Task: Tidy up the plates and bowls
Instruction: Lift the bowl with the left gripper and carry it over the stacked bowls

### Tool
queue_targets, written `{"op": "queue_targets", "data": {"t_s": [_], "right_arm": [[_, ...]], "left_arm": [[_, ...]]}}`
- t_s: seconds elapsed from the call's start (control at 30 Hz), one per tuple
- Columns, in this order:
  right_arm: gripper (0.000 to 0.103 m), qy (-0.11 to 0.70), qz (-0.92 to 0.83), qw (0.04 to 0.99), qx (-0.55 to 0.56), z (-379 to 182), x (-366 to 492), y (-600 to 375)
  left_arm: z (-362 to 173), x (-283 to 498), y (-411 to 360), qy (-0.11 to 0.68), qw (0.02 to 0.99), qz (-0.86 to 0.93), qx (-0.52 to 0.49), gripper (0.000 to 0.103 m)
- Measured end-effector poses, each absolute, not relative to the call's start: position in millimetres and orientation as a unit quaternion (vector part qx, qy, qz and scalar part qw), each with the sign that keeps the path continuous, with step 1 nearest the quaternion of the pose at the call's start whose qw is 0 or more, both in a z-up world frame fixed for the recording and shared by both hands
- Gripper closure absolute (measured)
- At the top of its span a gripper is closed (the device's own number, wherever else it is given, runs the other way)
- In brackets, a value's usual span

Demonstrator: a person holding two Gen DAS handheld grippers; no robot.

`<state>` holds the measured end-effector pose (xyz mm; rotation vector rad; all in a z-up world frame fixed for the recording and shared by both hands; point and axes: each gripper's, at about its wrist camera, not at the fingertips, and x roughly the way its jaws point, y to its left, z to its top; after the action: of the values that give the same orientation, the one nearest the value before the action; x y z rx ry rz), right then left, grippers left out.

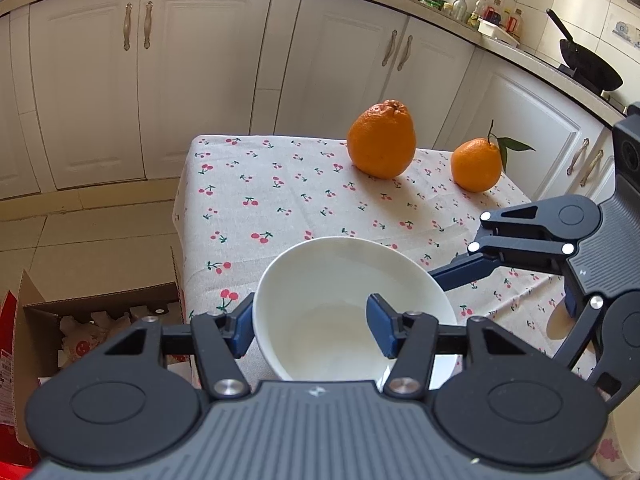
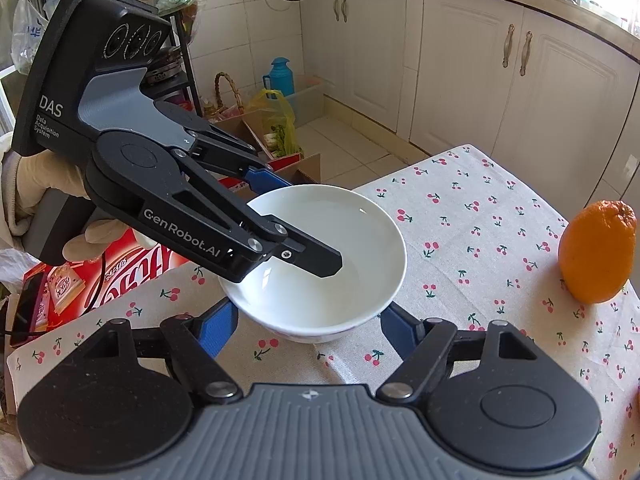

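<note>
A white bowl [image 1: 320, 280] [image 2: 320, 224] stands on the cherry-print tablecloth [image 1: 280, 200] near the table's left edge. My left gripper [image 1: 310, 320] [image 2: 298, 220] is shut on its rim, with one blue finger outside the wall and the other inside the bowl. In the right wrist view my right gripper [image 2: 308, 320] straddles the near side of the bowl, and its blue pads [image 2: 220, 328] lie against the bowl's lower sides. One of its fingers [image 1: 440, 278] reaches the bowl's right rim in the left wrist view. A gloved hand [image 2: 24, 184] holds the left gripper.
Two oranges [image 1: 382, 140] [image 1: 476, 166] sit at the table's far side; the larger one [image 2: 596, 252] lies right of the bowl. An open cardboard box [image 1: 100, 320] and a red carton [image 2: 120, 276] stand on the floor beside the table. White cabinets [image 1: 208, 60] line the walls.
</note>
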<state>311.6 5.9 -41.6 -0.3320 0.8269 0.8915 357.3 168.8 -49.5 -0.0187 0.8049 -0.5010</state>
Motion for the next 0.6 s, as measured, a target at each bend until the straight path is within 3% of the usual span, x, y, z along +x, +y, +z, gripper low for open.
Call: {"op": "queue_targets", "data": {"t_s": [0.6], "right_arm": [[0.021,0.379,0.408,0.817,-0.149,-15.8,286.3,-16.5]], "left_arm": [[-17.1,326.6,145.0,0.368,0.894,-0.255,0.014,0.047]]}}
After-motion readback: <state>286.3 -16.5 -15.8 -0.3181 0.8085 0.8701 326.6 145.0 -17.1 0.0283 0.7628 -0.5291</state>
